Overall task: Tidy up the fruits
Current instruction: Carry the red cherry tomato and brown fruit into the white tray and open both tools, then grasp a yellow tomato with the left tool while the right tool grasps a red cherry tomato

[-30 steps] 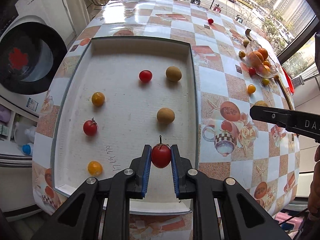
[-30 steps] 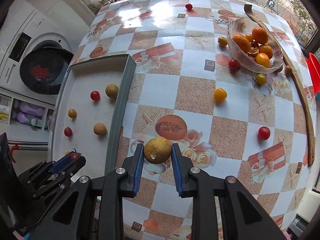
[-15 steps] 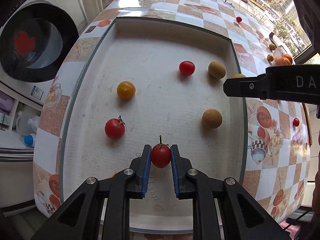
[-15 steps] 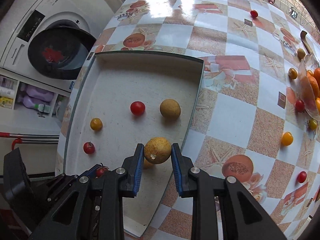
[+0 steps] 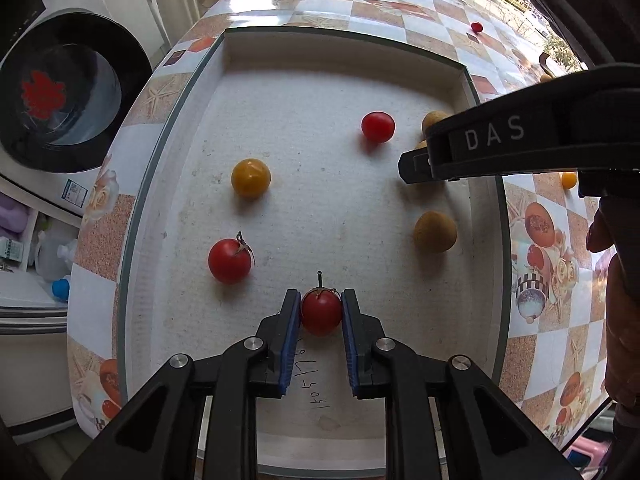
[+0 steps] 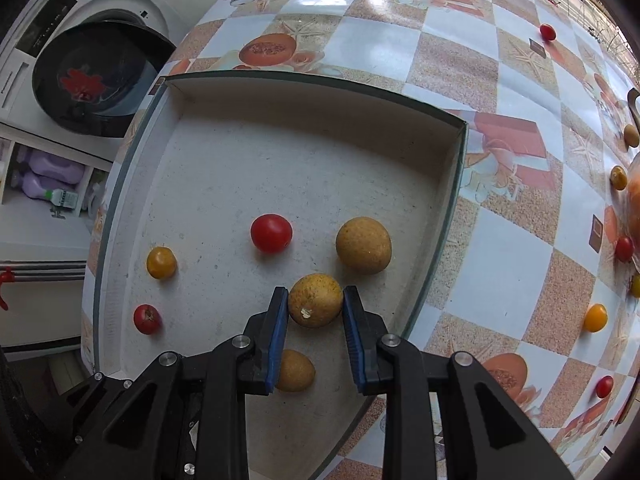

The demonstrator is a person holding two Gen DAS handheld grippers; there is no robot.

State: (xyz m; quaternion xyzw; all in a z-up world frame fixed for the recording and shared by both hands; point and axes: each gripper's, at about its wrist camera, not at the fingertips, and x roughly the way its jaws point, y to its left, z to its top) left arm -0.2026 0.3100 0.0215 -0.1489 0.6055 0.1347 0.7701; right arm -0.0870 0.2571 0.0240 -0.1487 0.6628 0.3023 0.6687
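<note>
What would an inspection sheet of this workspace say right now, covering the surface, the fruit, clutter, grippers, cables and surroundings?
Surface: table under a checkered, fruit-printed cloth; a shallow white tray sits on it.
Job's things: loose in the tray, two red tomatoes, a yellow tomato and two tan round fruits; more small fruits scattered on the cloth.
Clutter: handwriting on the tray floor; otherwise nothing seen.
Grippers: left gripper shut on a stemmed red tomato low over the tray; right gripper shut on a tan fruit above the tray.
Cables: nothing seen.
Surroundings: washing machine beside the table; shelf with bottles below it.
</note>
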